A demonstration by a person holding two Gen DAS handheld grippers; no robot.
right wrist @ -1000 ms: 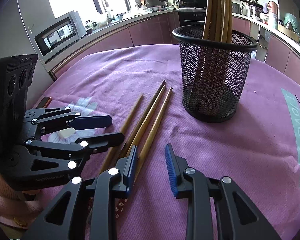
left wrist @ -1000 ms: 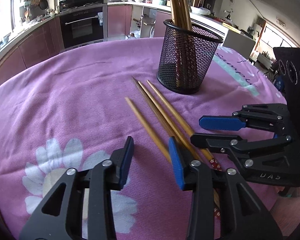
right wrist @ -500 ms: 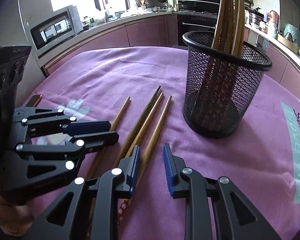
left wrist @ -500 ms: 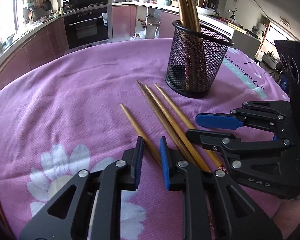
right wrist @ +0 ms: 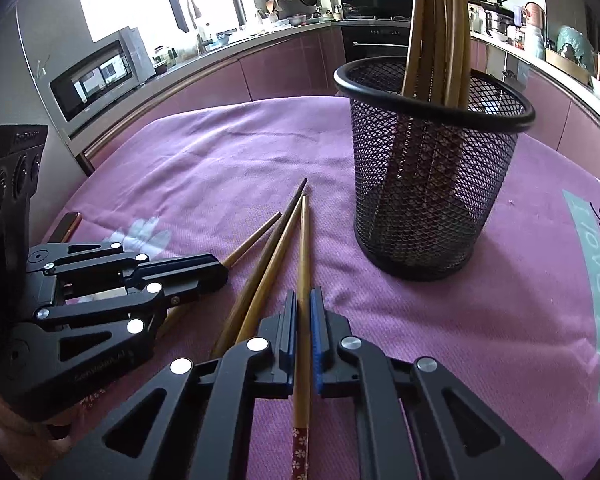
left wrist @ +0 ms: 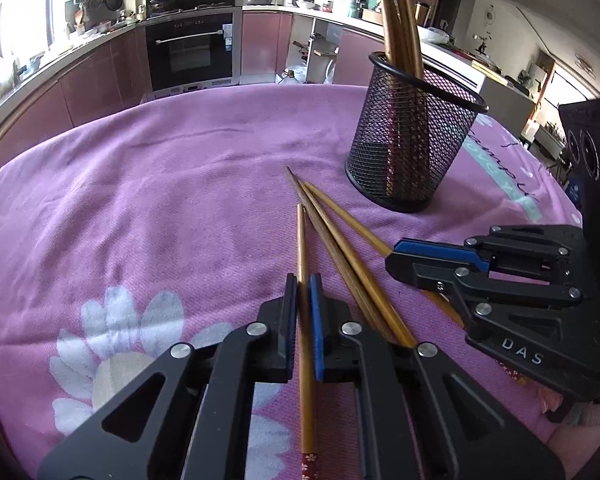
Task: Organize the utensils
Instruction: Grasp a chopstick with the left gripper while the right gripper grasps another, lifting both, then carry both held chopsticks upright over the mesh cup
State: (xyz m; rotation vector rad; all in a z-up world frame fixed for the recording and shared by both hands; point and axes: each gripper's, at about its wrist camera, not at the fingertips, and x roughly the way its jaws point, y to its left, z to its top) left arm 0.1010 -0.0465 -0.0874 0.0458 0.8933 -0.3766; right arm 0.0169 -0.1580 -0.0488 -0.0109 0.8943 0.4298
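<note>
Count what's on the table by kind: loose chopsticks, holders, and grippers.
Loose chopsticks: 4, one in the left gripper, one in the right gripper, two more lying free
Mesh holder: 1
Grippers: 2
Total: 7

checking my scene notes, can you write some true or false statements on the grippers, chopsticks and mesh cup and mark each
1. The left gripper is shut on one wooden chopstick. True.
2. The right gripper is open and holds nothing. False: it is shut on another wooden chopstick.
3. The black wire-mesh cup lies tipped on its side. False: it stands upright on the purple tablecloth.
4. Two loose chopsticks lie between the gripped ones. True.
5. The mesh cup is empty. False: it holds chopsticks.
</note>
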